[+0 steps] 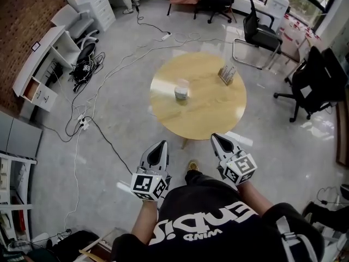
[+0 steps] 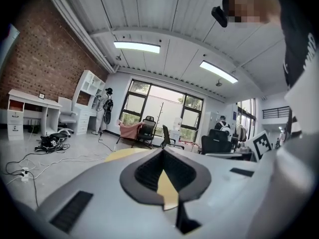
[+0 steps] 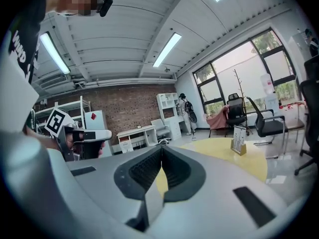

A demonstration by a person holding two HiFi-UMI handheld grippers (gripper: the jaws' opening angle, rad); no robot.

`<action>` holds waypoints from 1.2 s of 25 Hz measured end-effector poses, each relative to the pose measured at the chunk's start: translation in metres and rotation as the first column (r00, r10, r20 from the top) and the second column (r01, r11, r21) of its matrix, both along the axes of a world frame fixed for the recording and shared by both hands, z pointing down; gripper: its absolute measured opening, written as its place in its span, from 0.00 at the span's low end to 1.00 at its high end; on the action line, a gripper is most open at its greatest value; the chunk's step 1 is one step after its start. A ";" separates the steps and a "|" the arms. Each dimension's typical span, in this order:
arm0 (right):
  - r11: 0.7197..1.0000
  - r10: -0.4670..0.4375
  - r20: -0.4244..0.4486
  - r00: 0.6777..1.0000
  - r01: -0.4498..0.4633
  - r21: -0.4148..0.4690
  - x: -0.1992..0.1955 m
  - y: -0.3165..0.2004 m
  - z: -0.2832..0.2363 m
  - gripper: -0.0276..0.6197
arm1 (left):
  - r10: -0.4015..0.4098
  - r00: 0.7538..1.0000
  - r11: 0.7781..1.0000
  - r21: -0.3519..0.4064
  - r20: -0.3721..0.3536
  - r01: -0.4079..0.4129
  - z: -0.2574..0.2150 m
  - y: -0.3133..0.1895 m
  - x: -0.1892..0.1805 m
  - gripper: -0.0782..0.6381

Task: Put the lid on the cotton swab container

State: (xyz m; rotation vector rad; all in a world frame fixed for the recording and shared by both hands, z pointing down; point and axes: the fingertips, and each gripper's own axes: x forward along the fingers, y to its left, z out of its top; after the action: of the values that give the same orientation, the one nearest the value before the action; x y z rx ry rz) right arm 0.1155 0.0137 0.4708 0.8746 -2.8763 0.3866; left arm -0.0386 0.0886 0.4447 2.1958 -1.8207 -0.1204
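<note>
A small clear cotton swab container (image 1: 181, 93) stands near the middle of the round wooden table (image 1: 207, 111); at this distance its lid cannot be told apart from it. Both grippers hang low in front of the person's body, short of the table's near edge. My left gripper (image 1: 161, 143) is shut with nothing in it, and its pads meet in the left gripper view (image 2: 163, 152). My right gripper (image 1: 214, 136) is also shut and empty, jaws closed together in the right gripper view (image 3: 162, 149). The container is hidden in both gripper views.
A small card stand (image 1: 227, 74) sits on the table's far right and shows again as the card stand (image 3: 239, 140) in the right gripper view. Black office chairs (image 1: 260, 36) stand behind and right of the table. Cables (image 1: 87, 121) trail over the floor at left, near a white desk (image 1: 41, 64).
</note>
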 end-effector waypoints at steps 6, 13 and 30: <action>1.000 -0.029 0.002 1.000 0.028 0.011 -0.014 -0.049 -0.003 0.05 | -0.036 0.999 0.999 0.003 -0.001 0.036 0.002 -0.046 -0.014 0.12; 0.999 -0.036 -0.008 0.999 0.036 -0.004 -0.034 -0.080 0.003 0.05 | -0.029 1.000 0.999 -0.022 -0.007 0.029 0.010 -0.075 -0.031 0.12; 0.997 0.076 0.000 0.997 -0.076 -0.012 -0.082 -0.168 0.005 0.05 | 0.239 0.971 0.971 -0.022 0.030 -0.239 0.019 -0.186 -0.058 0.25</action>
State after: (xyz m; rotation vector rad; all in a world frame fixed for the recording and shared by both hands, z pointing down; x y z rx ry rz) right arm 0.0331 -0.1541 0.4759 0.9845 -2.8441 0.4109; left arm -0.0964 -0.0972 0.4632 2.3956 -1.5500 -0.0178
